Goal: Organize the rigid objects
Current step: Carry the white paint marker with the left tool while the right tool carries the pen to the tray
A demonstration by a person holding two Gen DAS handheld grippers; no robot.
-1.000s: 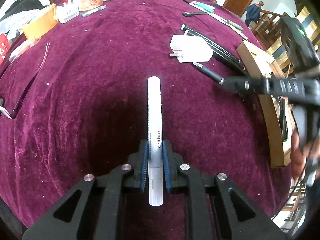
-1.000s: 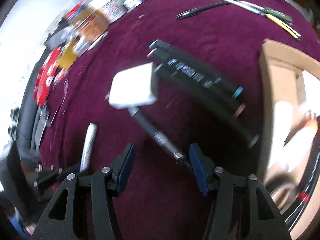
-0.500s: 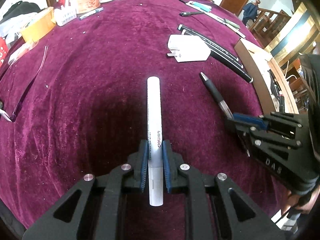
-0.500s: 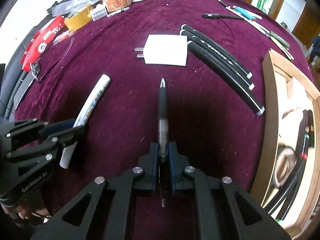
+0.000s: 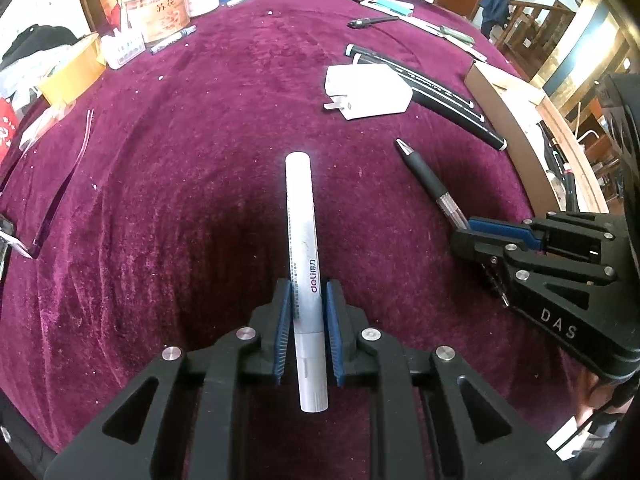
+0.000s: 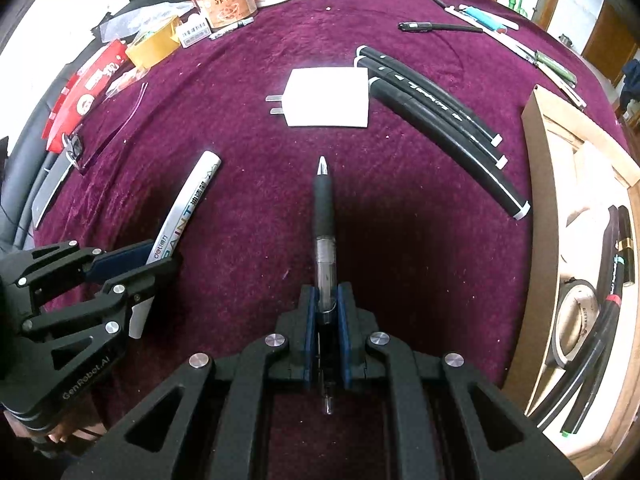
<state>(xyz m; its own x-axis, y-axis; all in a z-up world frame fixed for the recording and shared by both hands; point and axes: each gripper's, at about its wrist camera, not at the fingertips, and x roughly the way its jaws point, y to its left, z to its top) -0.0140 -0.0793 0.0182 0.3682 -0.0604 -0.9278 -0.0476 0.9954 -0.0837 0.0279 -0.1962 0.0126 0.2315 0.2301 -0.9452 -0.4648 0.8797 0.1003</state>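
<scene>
The fingers [image 5: 283,332] of the left gripper [image 5: 307,334] are clamped on a white paint marker [image 5: 303,248], pinching it near its lower end, so most of the barrel runs forward past the pads and a short stub hangs behind them. In this left wrist view the marker lies just above or on the purple velvet tablecloth [image 5: 160,184]; which one I cannot tell. Off to the right, the right gripper [image 5: 476,236] is closed on the clear end of a black pen [image 5: 426,178]. The open cardboard box [image 5: 500,120] sits at the table's right edge. In the right wrist view the blue pads [image 6: 308,336] press the pen's [image 6: 325,220] clear barrel between them, its tip aimed at the white charger [image 6: 328,98], with three black markers [image 6: 444,120] just beside that. The box [image 6: 536,184] at the right already holds other pens and a roll of tape. My judgement is that both pickups are done and the carry comes next: lift each pen clear of the cloth, swing right over the box wall, then release. Both grippers point steeply down at the table, side by side and near each other.
</scene>
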